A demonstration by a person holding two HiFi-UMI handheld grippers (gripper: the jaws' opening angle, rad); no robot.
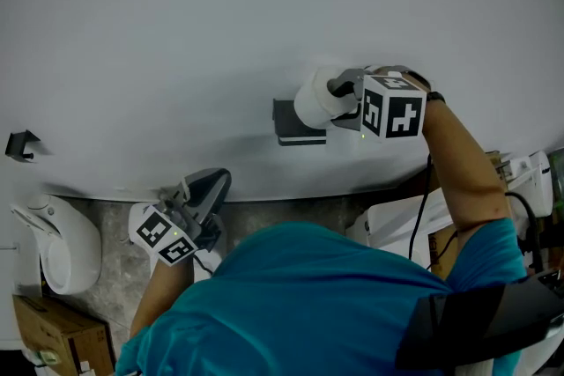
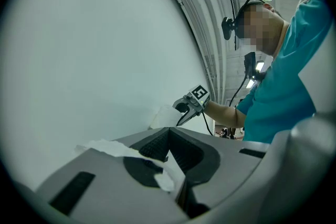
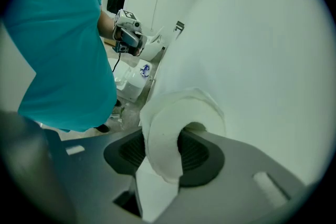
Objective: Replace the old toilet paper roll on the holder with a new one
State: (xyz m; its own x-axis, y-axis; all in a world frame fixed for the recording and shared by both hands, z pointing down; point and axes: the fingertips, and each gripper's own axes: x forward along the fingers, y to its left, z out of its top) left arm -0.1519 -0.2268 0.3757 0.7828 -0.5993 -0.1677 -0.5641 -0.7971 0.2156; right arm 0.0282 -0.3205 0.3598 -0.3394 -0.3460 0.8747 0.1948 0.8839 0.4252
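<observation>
A white toilet paper roll (image 1: 315,99) sits at the dark holder (image 1: 295,126) on the pale wall. My right gripper (image 1: 339,92) is shut on it: in the right gripper view one jaw is inside the core and the other outside, pinching the roll's (image 3: 178,118) paper wall between the pads of the right gripper (image 3: 163,152). A loose sheet hangs down from it. My left gripper (image 1: 211,182) hangs low at the left, away from the holder, its jaws shut (image 2: 169,131) with a torn scrap of tissue (image 2: 126,152) caught across them.
A black hook (image 1: 22,143) is fixed to the wall at far left. Below it stand a white toilet (image 1: 62,246) and a cardboard box (image 1: 57,330) on the stone floor. White items and cables (image 1: 397,224) crowd the right side.
</observation>
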